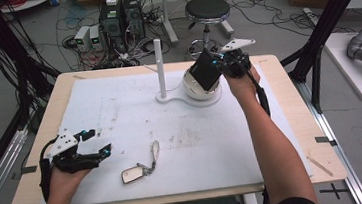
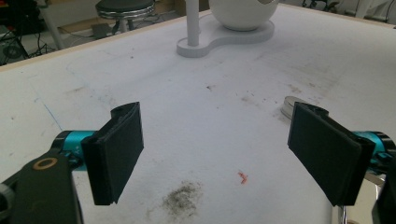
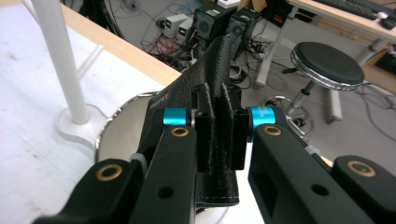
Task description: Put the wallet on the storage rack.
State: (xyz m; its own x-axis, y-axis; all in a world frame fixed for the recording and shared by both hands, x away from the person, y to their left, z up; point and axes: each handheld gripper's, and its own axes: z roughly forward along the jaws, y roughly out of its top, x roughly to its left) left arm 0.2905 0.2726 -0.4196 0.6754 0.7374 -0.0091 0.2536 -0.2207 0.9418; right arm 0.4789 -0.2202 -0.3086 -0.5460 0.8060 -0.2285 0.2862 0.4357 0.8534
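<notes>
High view overhead, forward-down; gripper views low, close, sharing perhaps white stand

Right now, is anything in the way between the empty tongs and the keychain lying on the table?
Nothing visible is. The left tongs are open, low over the white mat, and the keychain lies just to their right with only bare, smudged mat between them. The right tongs are far off, clamped on a black wallet.

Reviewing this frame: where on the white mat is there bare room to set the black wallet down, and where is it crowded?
Bare: the mat left of the white post, and the stretch between the keychain and the right forearm. Crowded: the far middle, where the right gripper holds the wallet over the white bowl stand, and around the left gripper.
</notes>
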